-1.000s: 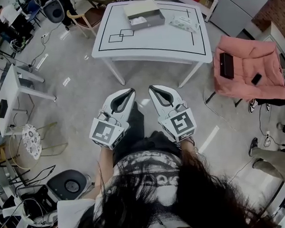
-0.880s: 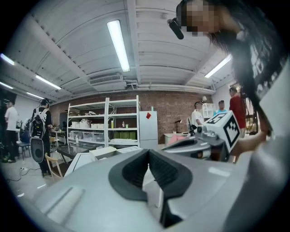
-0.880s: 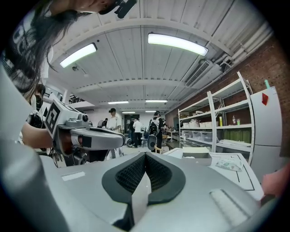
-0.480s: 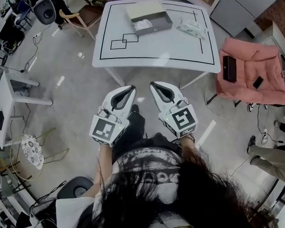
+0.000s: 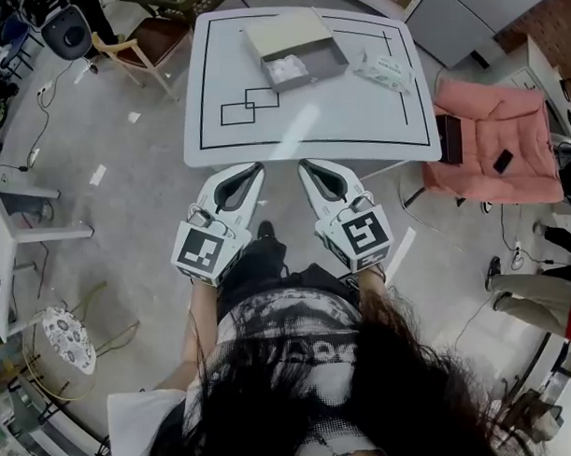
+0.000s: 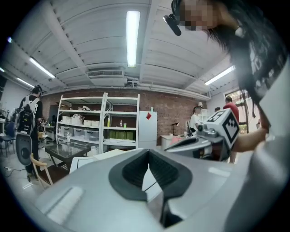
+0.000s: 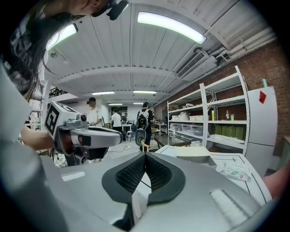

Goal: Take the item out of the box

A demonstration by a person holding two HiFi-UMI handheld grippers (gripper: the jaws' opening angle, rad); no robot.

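You are holding the left gripper (image 5: 254,167) and the right gripper (image 5: 303,164) side by side at the table's (image 5: 310,128) near edge, both clenched on nothing. The box (image 5: 293,46) is sitting open near the far edge, with the white item (image 5: 284,71) lying inside it. A packet (image 5: 385,74) is resting toward the far right corner.

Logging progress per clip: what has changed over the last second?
The person has stepped up to the table; the left gripper and right gripper, both shut and empty, now reach its near edge. Nothing grasped. The open box and packet lie untouched.
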